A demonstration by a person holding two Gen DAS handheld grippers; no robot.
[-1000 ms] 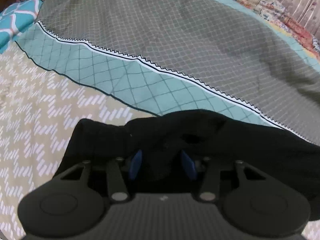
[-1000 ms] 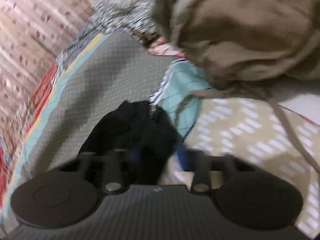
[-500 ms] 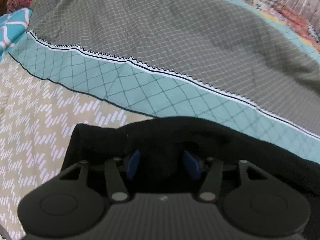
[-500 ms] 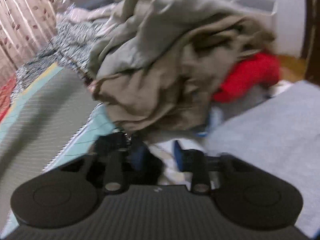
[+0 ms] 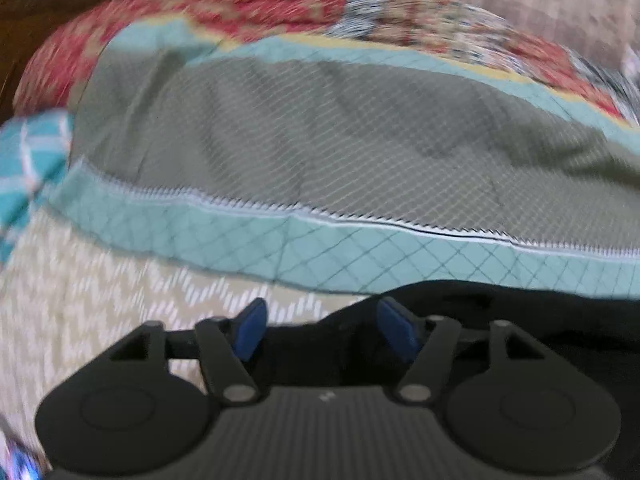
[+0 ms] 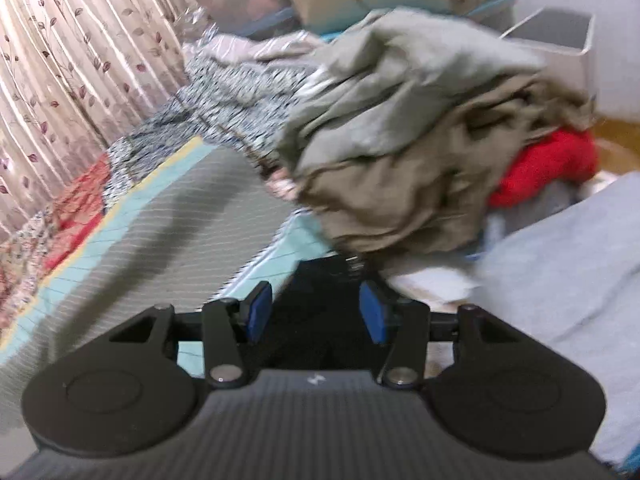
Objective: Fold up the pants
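From the left wrist view, a beige bedspread with white chevrons [image 5: 80, 280] covered the near left, and beyond it lay a quilt [image 5: 320, 152] with a grey lattice centre, a teal border and a red patterned edge at the far side. The left gripper [image 5: 322, 330] hovered above the near edge of the black pants [image 5: 520, 320], which lay on the bed at the near right, across the quilt's teal border. Its jaws were opening, the blue pads clear of the cloth, with black fabric showing in the gap below them.

From the right wrist view, a leaf-print curtain [image 6: 60, 80] hung at the far left. The right gripper [image 6: 316, 312] stood about half open over the dark pants [image 6: 320, 276], its pads not pressing on them. Just beyond the pants rose a heap of olive and tan clothes [image 6: 400, 140], with a red garment [image 6: 552, 164] at its right and grey cloth [image 6: 560, 280] at the near right.
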